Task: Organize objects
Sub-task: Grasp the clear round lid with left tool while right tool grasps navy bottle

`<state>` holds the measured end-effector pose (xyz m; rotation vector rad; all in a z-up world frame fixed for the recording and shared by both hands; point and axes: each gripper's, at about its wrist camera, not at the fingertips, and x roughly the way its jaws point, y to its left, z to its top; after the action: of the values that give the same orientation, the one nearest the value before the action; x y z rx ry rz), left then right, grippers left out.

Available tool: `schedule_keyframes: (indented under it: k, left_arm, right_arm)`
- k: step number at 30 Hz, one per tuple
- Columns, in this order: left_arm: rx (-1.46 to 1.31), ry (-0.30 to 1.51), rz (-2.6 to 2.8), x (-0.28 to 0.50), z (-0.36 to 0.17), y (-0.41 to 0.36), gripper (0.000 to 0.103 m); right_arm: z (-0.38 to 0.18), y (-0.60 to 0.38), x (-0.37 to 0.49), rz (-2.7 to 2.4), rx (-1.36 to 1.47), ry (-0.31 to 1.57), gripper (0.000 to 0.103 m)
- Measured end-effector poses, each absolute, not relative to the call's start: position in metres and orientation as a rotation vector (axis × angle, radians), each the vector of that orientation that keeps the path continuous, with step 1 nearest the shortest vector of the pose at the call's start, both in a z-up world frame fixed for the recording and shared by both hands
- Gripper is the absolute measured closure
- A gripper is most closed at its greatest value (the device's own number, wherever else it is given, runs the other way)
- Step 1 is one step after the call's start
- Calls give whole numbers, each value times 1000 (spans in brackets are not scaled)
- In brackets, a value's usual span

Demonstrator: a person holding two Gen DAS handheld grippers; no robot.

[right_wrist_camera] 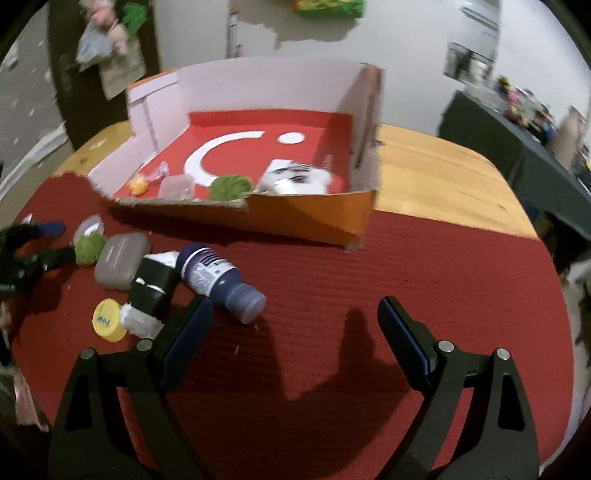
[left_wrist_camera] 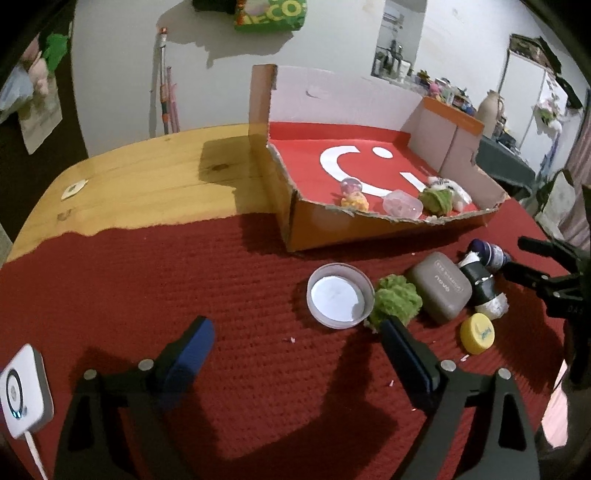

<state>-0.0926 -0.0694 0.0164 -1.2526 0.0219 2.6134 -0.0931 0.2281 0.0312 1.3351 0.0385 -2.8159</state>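
Red mat, clutter beside the box point(left_wrist_camera: 332, 229)

Both hand-held grippers, left point(left_wrist_camera: 295, 343) and right point(right_wrist_camera: 293, 325), hang agape and empty, lower frame.

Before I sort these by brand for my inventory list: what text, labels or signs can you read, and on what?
"EYE SHADOW" and "nova": lid of the grey case, seen upside down.
"CO": green bag on the wall, partly cut off.
Yellow cap: blue scribble, unreadable.
Blue bottle: label too blurred.
White smiley sign: cardboard box floor.

Wooden tabletop point(left_wrist_camera: 147, 184) w/ red mat point(left_wrist_camera: 184, 277) over near part; cardboard box point(left_wrist_camera: 332, 229) sits partly on mat; white device point(left_wrist_camera: 22, 391) at left edge.
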Motion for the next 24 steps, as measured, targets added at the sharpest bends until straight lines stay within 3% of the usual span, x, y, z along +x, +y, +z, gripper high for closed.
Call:
schedule_keyframes:
  k: [9,12,16,21,22,24]
  left_arm:
    - [-1243,142,2572,-107,19,-63,10]
    - [-1240,133,2549,-113,18,-63,15]
    - [-1234,73,2508,-118,17,-65,24]
    - [-1201,62,2492,-120,16,-64,39]
    - [-1193,71,2485,-119,16,-62,46]
    - [-1172,107,2472,-117,16,-55,61]
  right_arm:
    - [29,215,-111,-2703,1298,122,13]
    - [28,211,-116,-2665,1294,126,24]
    - [25,207,-122,-2635,1281,115,43]
    - [22,208,-127,-2611,1268,69,52]
    - [22,207,-127,-2612,1261,73,54]
    - [23,206,-126,-2599,1247,66,69]
